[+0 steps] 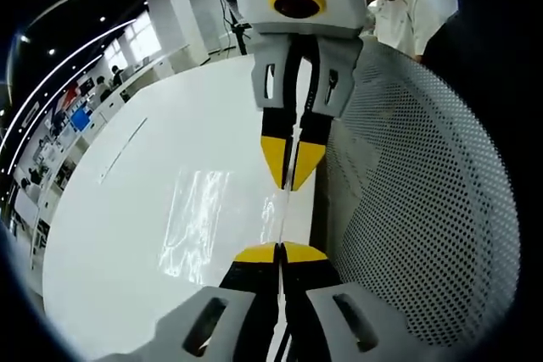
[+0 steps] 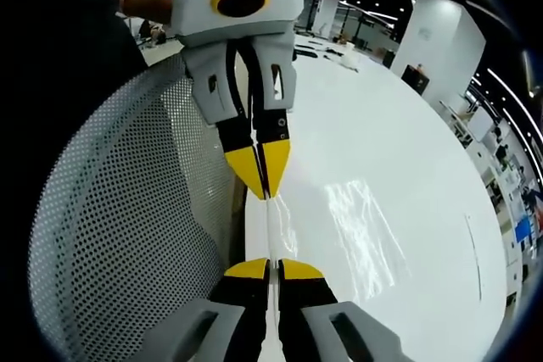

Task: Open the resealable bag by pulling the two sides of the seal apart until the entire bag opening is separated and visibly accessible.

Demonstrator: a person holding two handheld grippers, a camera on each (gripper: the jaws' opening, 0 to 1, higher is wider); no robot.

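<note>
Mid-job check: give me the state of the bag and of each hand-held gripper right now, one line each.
resealable bag: clear, lying flat on the white table, its edge stretched between both grippers, opening not visibly apart.
left hand-held gripper: jaws shut on the bag's edge.
right hand-held gripper: jaws shut on the bag's edge, facing the left one.
perforated chair back: beside the table edge.

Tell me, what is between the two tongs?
A thin strip of the clear bag stretches between the left tongs and the right tongs. Both views show it.
</note>
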